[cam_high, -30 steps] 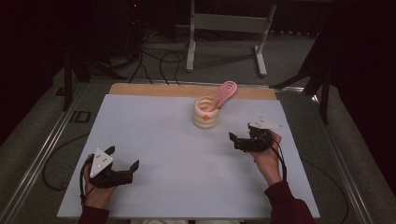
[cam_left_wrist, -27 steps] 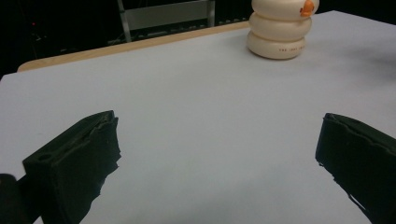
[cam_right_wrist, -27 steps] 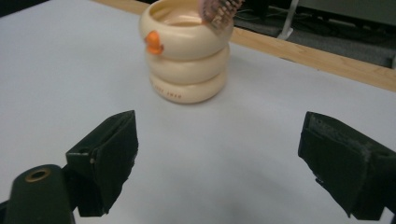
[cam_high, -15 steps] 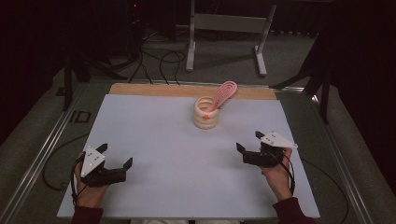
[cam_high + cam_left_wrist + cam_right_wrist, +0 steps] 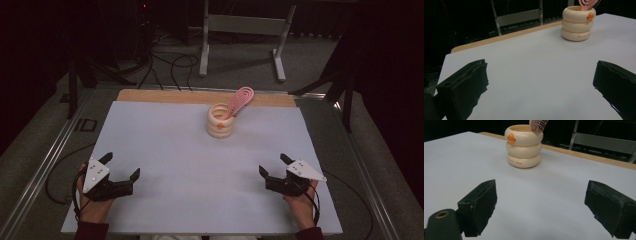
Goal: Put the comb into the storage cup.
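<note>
Both grippers rested low near the person's edge of the table [image 5: 165, 150], well apart from each other and from the work. The left gripper [image 5: 121, 172] had its jaws spread wide with nothing between them, and in the left gripper view they framed bare white surface, the cup [image 5: 578, 23] lying far ahead and off to that gripper's right. The right gripper [image 5: 273, 166] was likewise spread and empty; from its own view the cup [image 5: 524, 146] sat ahead and a little to its left, well beyond the jaw tips. The cup was a cream holder shaped like three stacked rings, with a small orange mark near its rim, and it stood upright close to the far wooden edge. The brush [image 5: 239, 100] stood in it, handle down and pink looped head leaning out over the rim away from the person — a pose that left the head free to be pinched from above or from the side. Judging by the layout, the wide jaws and low, drawn-back hands suited a neutral ready stance: neither gripper was committed, and either could reach forward to the brush, though the right one seemed the nearer and better angled for it.
</note>
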Motion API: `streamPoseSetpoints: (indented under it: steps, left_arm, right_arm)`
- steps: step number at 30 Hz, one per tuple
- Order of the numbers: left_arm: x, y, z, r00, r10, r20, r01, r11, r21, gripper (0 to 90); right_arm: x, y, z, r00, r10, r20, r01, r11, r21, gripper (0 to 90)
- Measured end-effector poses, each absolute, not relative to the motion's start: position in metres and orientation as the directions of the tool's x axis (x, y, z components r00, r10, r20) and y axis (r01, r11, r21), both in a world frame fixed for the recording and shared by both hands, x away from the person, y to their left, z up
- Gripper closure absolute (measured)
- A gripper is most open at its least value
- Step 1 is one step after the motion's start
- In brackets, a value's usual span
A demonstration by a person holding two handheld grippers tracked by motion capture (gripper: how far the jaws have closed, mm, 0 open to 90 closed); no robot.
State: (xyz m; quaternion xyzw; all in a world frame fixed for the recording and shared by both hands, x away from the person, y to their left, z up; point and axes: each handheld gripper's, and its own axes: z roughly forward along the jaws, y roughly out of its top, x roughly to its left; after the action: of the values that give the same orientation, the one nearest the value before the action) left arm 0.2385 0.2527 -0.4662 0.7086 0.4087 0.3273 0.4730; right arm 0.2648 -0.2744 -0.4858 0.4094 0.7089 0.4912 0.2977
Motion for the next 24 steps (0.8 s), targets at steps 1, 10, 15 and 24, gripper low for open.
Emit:
streamPoseSetpoints:
  steps: [1,10,15,24]
  left_arm:
    - [0.238,0.253,-0.466,0.452,0.889,0.077,0.266,-0.217,0.939,0.1]
    - [0.236,0.256,-0.466,0.447,0.892,0.064,0.248,-0.193,0.949,0.1]
    - [0.237,0.257,-0.469,0.456,0.889,0.049,0.261,-0.186,0.947,0.0]
    - [0.238,0.257,-0.473,0.464,0.885,0.037,0.27,-0.182,0.945,0.0]
  right_arm:
    - [0.263,-0.275,-0.486,-0.486,0.874,-0.017,0.287,0.178,0.941,10.9]
    - [0.255,-0.287,-0.484,-0.468,0.884,0.0,0.272,0.144,0.951,10.2]
    - [0.251,-0.291,-0.483,-0.449,0.893,0.013,0.278,0.125,0.952,9.6]
    - [0.249,-0.289,-0.485,-0.457,0.889,-0.001,0.275,0.143,0.951,9.5]
